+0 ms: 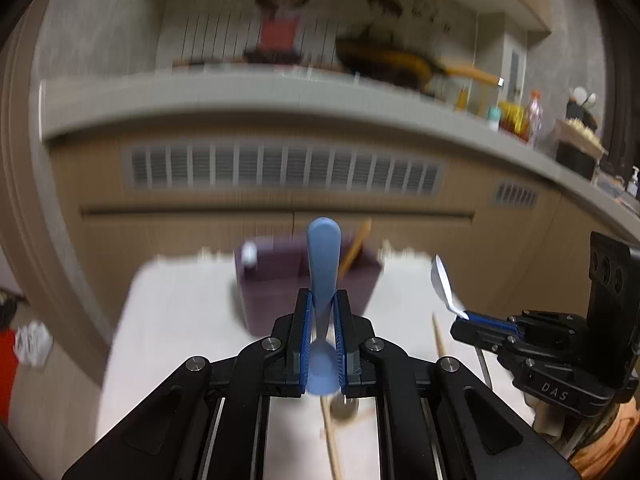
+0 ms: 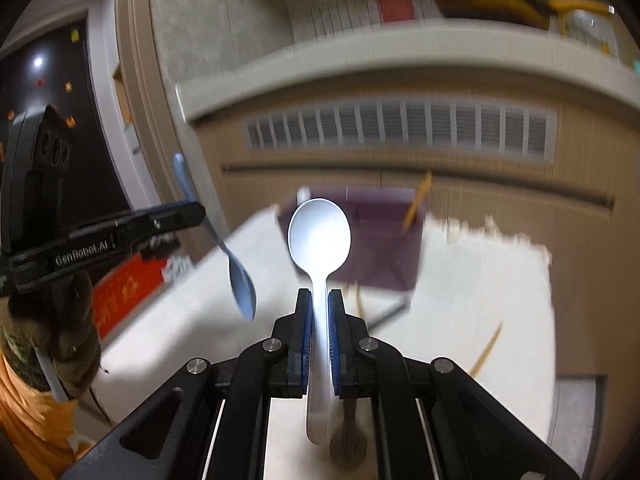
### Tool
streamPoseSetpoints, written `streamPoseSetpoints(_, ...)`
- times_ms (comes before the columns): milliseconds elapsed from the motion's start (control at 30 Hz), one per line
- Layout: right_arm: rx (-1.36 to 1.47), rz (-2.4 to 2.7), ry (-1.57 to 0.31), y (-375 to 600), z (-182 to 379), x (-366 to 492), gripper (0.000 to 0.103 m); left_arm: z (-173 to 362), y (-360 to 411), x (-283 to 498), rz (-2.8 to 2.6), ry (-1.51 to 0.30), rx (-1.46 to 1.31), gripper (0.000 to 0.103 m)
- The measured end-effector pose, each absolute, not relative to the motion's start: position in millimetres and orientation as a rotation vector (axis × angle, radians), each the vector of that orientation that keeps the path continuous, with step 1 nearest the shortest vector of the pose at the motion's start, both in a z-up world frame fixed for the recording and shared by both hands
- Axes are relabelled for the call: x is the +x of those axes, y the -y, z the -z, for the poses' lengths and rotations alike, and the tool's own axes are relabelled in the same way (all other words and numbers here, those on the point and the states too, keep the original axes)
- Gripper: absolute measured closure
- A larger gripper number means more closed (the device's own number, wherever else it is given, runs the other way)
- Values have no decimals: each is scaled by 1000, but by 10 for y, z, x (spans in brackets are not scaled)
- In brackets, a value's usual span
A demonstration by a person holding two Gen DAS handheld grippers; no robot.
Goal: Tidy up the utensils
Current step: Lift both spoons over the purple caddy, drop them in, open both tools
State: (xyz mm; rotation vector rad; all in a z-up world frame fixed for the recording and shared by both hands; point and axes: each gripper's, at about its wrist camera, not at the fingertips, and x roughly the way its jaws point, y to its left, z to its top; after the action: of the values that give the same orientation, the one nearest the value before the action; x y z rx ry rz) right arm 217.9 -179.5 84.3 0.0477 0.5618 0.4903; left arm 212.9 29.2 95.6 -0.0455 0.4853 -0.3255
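My left gripper [image 1: 323, 300] is shut on a blue plastic spoon [image 1: 323, 258], handle end pointing forward, bowl back between the pads. My right gripper [image 2: 319, 300] is shut on the handle of a white plastic spoon [image 2: 319, 232], its bowl pointing forward. Each gripper shows in the other's view: the right gripper [image 1: 460, 318] with the white spoon [image 1: 442, 284], and the left gripper [image 2: 196, 210] with the blue spoon [image 2: 240, 280]. Both hang above a white table [image 1: 180, 320]. A purple utensil box [image 1: 280, 280] stands at the table's far side, with a wooden stick [image 1: 356, 246] leaning in it.
Wooden chopsticks [image 1: 332, 440] and a dark metal spoon [image 2: 348, 440] lie on the white table below the grippers. Beyond the table runs a counter [image 1: 280, 96] with a pan and bottles. Another chopstick [image 2: 486, 350] lies on the table's right side.
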Motion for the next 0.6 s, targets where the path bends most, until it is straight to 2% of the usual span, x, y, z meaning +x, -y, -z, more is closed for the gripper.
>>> streamPoseSetpoints(167,51,-476,-335,1825,-1588,2471,94,-1575,-203,2299,316,-297,7,92)
streamPoseSetpoints(267,72,-469,-282,1840,-1837,2726,94,-1818,-194,2468,302,-238,12,92)
streamPoseSetpoints(400,99,-471,-257,1859,-1902,3033,94,-1958,-225,2735,298,-212,-4,92)
streamPoseSetpoints(600,146,-476,-312,1798,-1599,3487,94,-1727,-287,3139,284,-252,-20,92)
